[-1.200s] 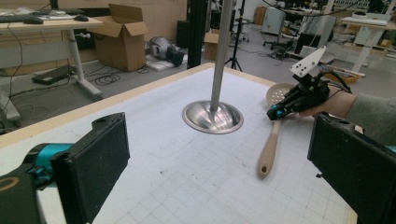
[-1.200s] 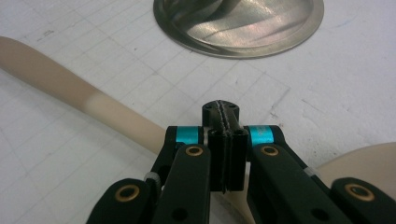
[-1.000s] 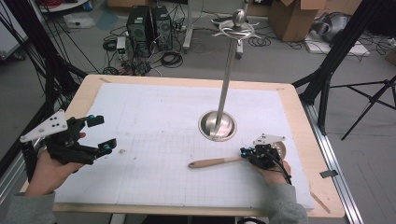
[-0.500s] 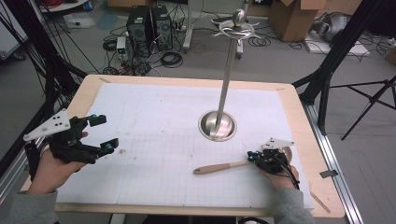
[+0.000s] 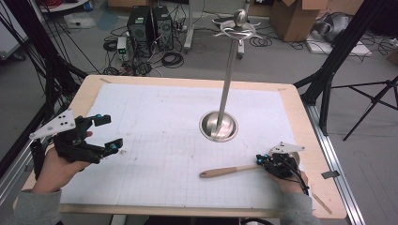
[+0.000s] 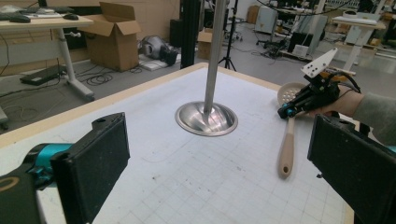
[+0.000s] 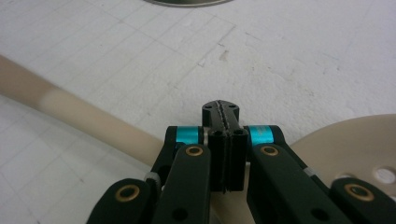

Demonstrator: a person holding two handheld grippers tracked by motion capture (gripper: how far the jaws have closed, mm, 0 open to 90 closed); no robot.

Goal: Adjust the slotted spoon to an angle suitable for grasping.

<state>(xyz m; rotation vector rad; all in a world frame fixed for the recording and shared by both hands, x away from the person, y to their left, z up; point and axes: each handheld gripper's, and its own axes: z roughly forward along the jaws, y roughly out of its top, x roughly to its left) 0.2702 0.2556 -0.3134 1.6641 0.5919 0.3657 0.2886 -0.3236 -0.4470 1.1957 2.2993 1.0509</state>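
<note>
Over the last second the right gripper (image 5: pixel 261 162) has drawn back toward the near right corner of the pale wooden table (image 5: pixel 300 112), and the cream slotted spoon with a pale wooden handle (image 5: pixel 225 171) has slid with it across the white gridded paper sheet (image 5: pixel 155 122), away from the round steel base of the tall utensil stand (image 5: pixel 218 125). In the right gripper view its jaws are pressed flat together, and they sit over the neck where handle meets bowl; whether they pinch the spoon or merely push on it I cannot tell. This looks like repositioning rather than a lift, so any hanging on the stand's hooks remains ahead. The spoon lies flat at about five o'clock from the stand base, its long axis running roughly eight to two o'clock, handle tip toward eight, perforated bowl toward two beneath the gripper. The left gripper (image 5: pixel 105 133) hovers wide open and empty at the table's nine o'clock edge, unmoved.
</note>
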